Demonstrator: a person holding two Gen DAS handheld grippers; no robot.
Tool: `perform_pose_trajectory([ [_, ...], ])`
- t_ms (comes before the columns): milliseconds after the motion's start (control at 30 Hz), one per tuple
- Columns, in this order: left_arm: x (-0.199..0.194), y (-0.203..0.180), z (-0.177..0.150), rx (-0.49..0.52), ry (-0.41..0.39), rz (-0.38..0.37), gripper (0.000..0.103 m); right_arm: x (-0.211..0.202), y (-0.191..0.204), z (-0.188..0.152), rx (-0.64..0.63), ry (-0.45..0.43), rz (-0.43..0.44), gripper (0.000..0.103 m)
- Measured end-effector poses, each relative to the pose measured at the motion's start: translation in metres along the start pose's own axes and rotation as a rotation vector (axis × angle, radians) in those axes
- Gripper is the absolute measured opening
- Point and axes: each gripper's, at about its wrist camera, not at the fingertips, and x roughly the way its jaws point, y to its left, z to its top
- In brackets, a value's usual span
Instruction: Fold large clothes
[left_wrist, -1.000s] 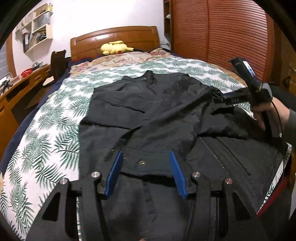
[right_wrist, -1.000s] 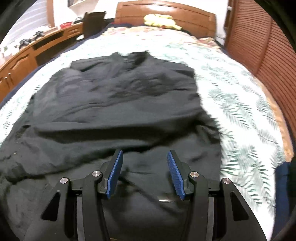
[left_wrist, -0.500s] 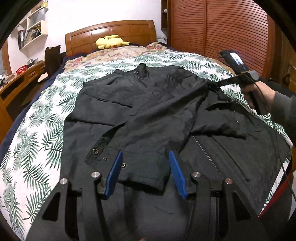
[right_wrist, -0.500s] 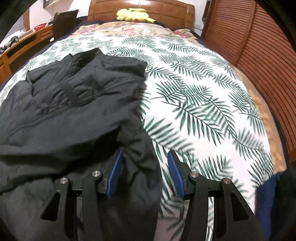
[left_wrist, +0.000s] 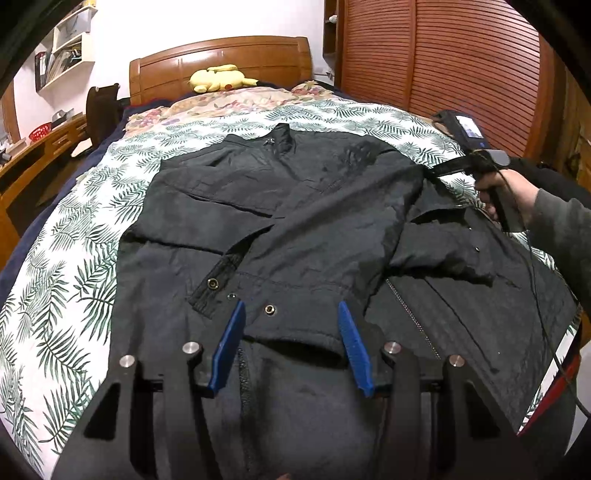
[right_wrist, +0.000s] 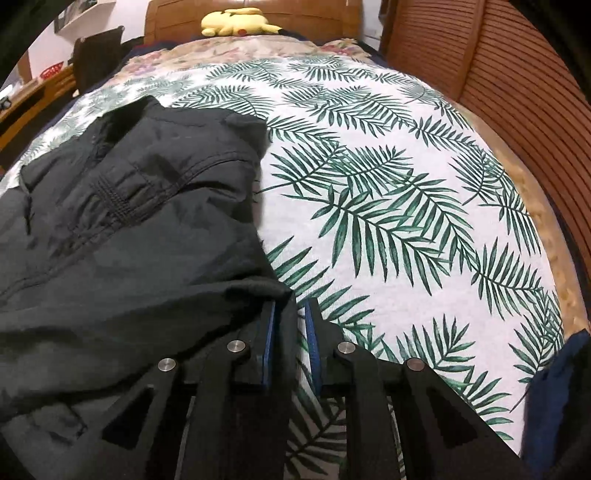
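Lying chest-up along the bed (right_wrist: 406, 206), collar toward the headboard, the black jacket (left_wrist: 295, 221) has one sleeve folded across its front. The right gripper (right_wrist: 290, 325) is clenched on the jacket's right edge, probably to carry that side inward. The left gripper (left_wrist: 291, 332) hovers low over the sleeve cuff (left_wrist: 266, 310), jaws spread, holding nothing.
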Motion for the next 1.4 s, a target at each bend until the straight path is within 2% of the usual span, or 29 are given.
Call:
perform_pose_trajectory([
  [100, -0.002, 0.005, 0.002, -0.018, -0.008, -0.002, 0.051, -0.022, -0.005, -0.001, -0.003, -0.054, 0.017, 0.028],
  [133, -0.003, 0.007, 0.002, -0.025, -0.011, -0.001, 0.051, -0.028, -0.004, 0.001, -0.003, -0.070, 0.019, 0.042],
  [167, -0.003, 0.008, 0.003, -0.029, -0.014, 0.000, 0.051, -0.038, -0.005, 0.003, 0.001, -0.108, 0.010, 0.059],
  [200, -0.004, 0.008, 0.003, -0.033, -0.016, 0.004, 0.051, -0.044, -0.004, 0.005, 0.004, -0.136, -0.001, 0.064],
  [300, -0.005, 0.009, 0.004, -0.037, -0.023, 0.010, 0.051, -0.056, 0.004, 0.010, -0.011, -0.173, 0.018, 0.064],
  [533, -0.002, 0.005, 0.002, -0.029, -0.016, 0.032, 0.052, -0.042, 0.049, 0.007, -0.066, -0.136, 0.113, 0.064],
  [633, -0.002, 0.003, 0.001, -0.024, -0.013, 0.023, 0.052, -0.026, 0.066, 0.002, -0.089, -0.097, 0.111, 0.064],
  [733, -0.003, 0.001, 0.000, -0.014, -0.018, 0.019, 0.053, 0.000, 0.073, -0.003, -0.123, 0.024, 0.104, 0.064],
  [767, -0.004, 0.002, 0.000, -0.013, -0.016, 0.023, 0.053, 0.001, 0.072, -0.006, -0.126, 0.037, 0.105, 0.064],
  [933, -0.015, 0.009, -0.002, -0.023, -0.034, 0.027, 0.053, -0.031, 0.055, -0.016, -0.062, -0.008, 0.140, 0.064],
  [1033, -0.029, 0.014, -0.003, -0.034, -0.059, 0.031, 0.053, -0.065, 0.051, -0.036, -0.074, -0.053, 0.156, 0.064],
  [1267, -0.052, 0.025, -0.024, -0.054, -0.050, 0.033, 0.053, -0.139, 0.043, -0.111, -0.135, -0.097, 0.194, 0.064],
  [1400, -0.066, 0.034, -0.040, -0.068, -0.039, 0.062, 0.053, -0.162, 0.038, -0.154, -0.151, -0.084, 0.200, 0.064],
])
